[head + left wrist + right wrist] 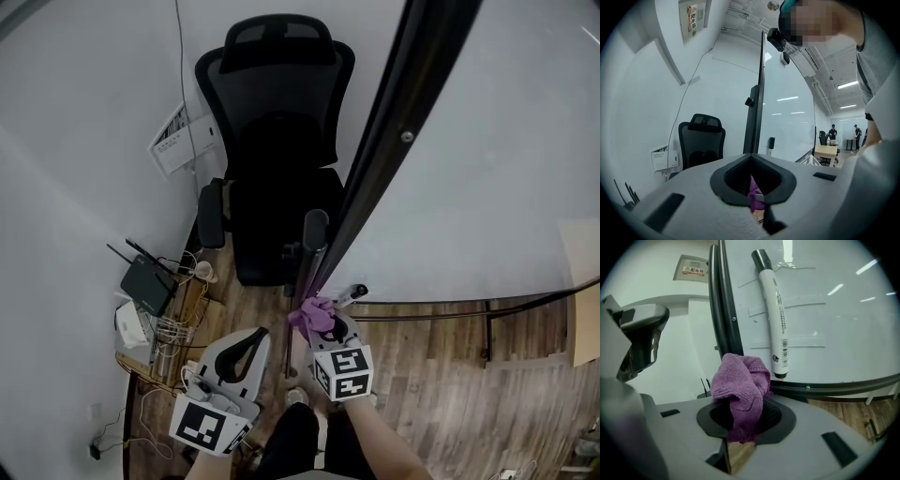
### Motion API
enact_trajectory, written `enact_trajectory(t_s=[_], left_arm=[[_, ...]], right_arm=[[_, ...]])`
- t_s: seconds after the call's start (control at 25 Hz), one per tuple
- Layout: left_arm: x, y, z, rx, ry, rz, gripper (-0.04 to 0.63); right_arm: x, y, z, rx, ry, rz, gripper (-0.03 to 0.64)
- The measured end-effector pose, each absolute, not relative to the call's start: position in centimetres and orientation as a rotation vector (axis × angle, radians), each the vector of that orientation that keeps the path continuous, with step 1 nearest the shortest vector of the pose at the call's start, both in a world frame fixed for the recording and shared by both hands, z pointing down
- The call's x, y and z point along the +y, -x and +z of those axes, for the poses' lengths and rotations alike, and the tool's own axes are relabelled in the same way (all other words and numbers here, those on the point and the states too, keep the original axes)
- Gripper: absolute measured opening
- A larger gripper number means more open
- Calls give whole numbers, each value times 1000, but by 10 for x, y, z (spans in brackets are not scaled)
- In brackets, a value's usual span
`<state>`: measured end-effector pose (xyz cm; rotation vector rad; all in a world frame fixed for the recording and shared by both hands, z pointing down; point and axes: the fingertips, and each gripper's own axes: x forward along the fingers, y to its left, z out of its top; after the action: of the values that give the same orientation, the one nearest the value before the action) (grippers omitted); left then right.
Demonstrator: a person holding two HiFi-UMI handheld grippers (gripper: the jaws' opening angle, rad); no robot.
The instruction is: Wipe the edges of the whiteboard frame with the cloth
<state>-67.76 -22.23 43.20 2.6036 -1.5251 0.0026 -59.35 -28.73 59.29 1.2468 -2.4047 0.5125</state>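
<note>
The whiteboard's black frame point(375, 159) runs from the top of the head view down to its lower corner near the centre. My right gripper point(323, 330) is shut on a bunched purple cloth point(314, 317), which sits against that lower corner. In the right gripper view the cloth point(743, 385) bulges out of the jaws of the right gripper point(740, 423), right by the frame point(723, 310). A marker point(774, 310) is stuck on the board just above the bottom rail. My left gripper point(246, 349) hangs lower left, apart from the cloth, jaws together and empty. In its own view the left gripper point(752, 180) faces the frame edge point(757, 108).
A black office chair point(277, 150) stands behind the board's edge. A dark stand post point(314, 246) rises beside the frame corner. A router point(147, 284), a white box and loose cables crowd the floor at left. A wall-mounted white box point(178, 141) is near the chair.
</note>
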Motion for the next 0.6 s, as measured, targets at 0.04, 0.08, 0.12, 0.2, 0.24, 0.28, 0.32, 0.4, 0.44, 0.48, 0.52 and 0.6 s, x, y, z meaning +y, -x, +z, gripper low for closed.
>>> enact_trajectory(t_s=[0.04,0.08,0.12,0.2,0.24,0.28,0.32,0.4,0.44,0.48,0.52,0.6], left_arm=[[-222,677,432,-1523,-2605,3,16],[-223,676,432,-1519,-2607,3,15],[-223,674,432,-1514,-2610,4,15],[-223,670,432,-1501,-2619,6,17],[-223,667,432,-1493,-2624,5,16],[-223,664,432,-1486,-2629,5,15],[-223,662,432,-1481,-2634,5,16],[-223,658,431,-1473,-2642,7,17],[-223,656,431,-1470,-2645,10,15],[-222,654,431,-1469,-2647,13,16],[-222,652,431,-1468,-2648,17,16],[-221,648,430,-1468,-2650,23,16]], right_arm=[[-287,592,593,-2404,-1249,513,103],[-287,590,592,-2403,-1251,513,101],[-288,588,592,-2401,-1255,511,101],[-288,583,592,-2397,-1268,506,101],[-289,580,592,-2394,-1276,505,101],[-289,576,592,-2391,-1285,505,101],[-289,573,592,-2387,-1292,503,101],[-290,567,592,-2382,-1303,494,101],[-290,564,592,-2382,-1307,488,101],[-290,562,592,-2382,-1310,481,101],[-290,560,592,-2383,-1312,475,101],[-290,555,592,-2385,-1312,466,101]])
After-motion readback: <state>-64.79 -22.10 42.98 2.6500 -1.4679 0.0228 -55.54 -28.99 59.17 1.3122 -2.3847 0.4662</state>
